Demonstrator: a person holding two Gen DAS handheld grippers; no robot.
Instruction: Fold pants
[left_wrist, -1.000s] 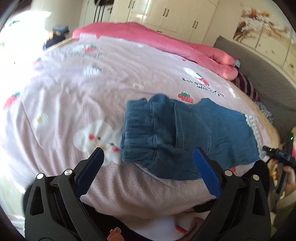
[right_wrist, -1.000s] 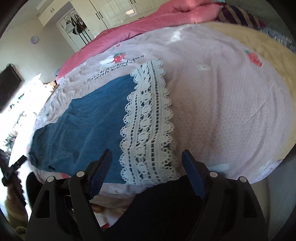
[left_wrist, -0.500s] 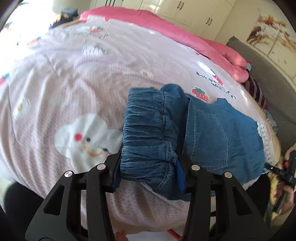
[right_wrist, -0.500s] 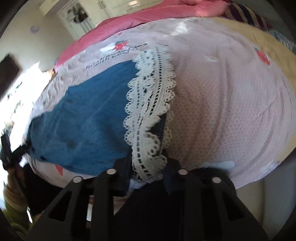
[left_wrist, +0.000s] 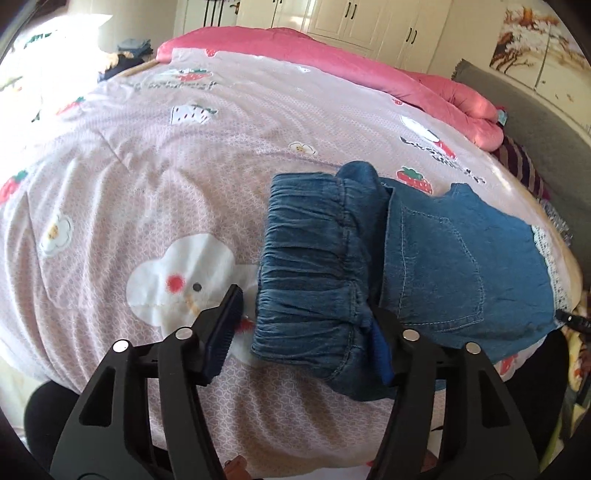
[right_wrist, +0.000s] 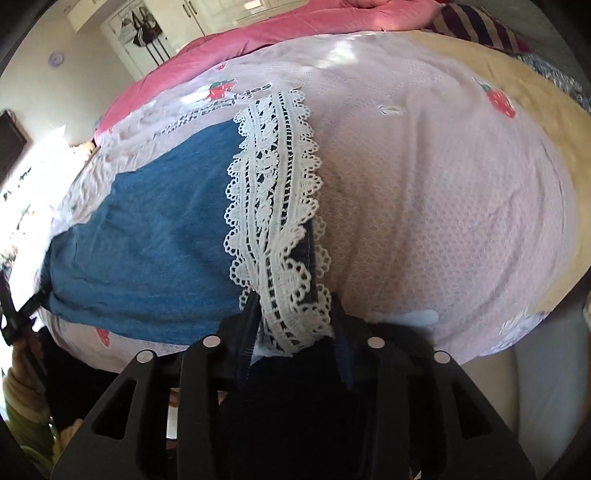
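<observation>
Blue denim pants (left_wrist: 424, 258) with an elastic waistband (left_wrist: 314, 277) and a white lace hem (right_wrist: 280, 206) lie on a pink printed bed cover (left_wrist: 166, 166). In the left wrist view my left gripper (left_wrist: 303, 332) stands open at the near corner of the waistband; the right finger touches the denim and the left finger is apart from it. In the right wrist view my right gripper (right_wrist: 293, 325) is shut on the near end of the lace hem, which is lifted and bunched between the fingers.
A rolled pink quilt (left_wrist: 369, 70) lies along the far side of the bed, with a striped pillow (left_wrist: 521, 166) and grey headboard (left_wrist: 535, 122) at the right. White wardrobes (left_wrist: 369, 22) stand behind. The bed's near edge (left_wrist: 295, 443) drops off just below both grippers.
My left gripper closed on the waistband corner half a second ago and has now opened, its left finger off the denim. My right gripper closed on the lace hem and keeps holding it.
</observation>
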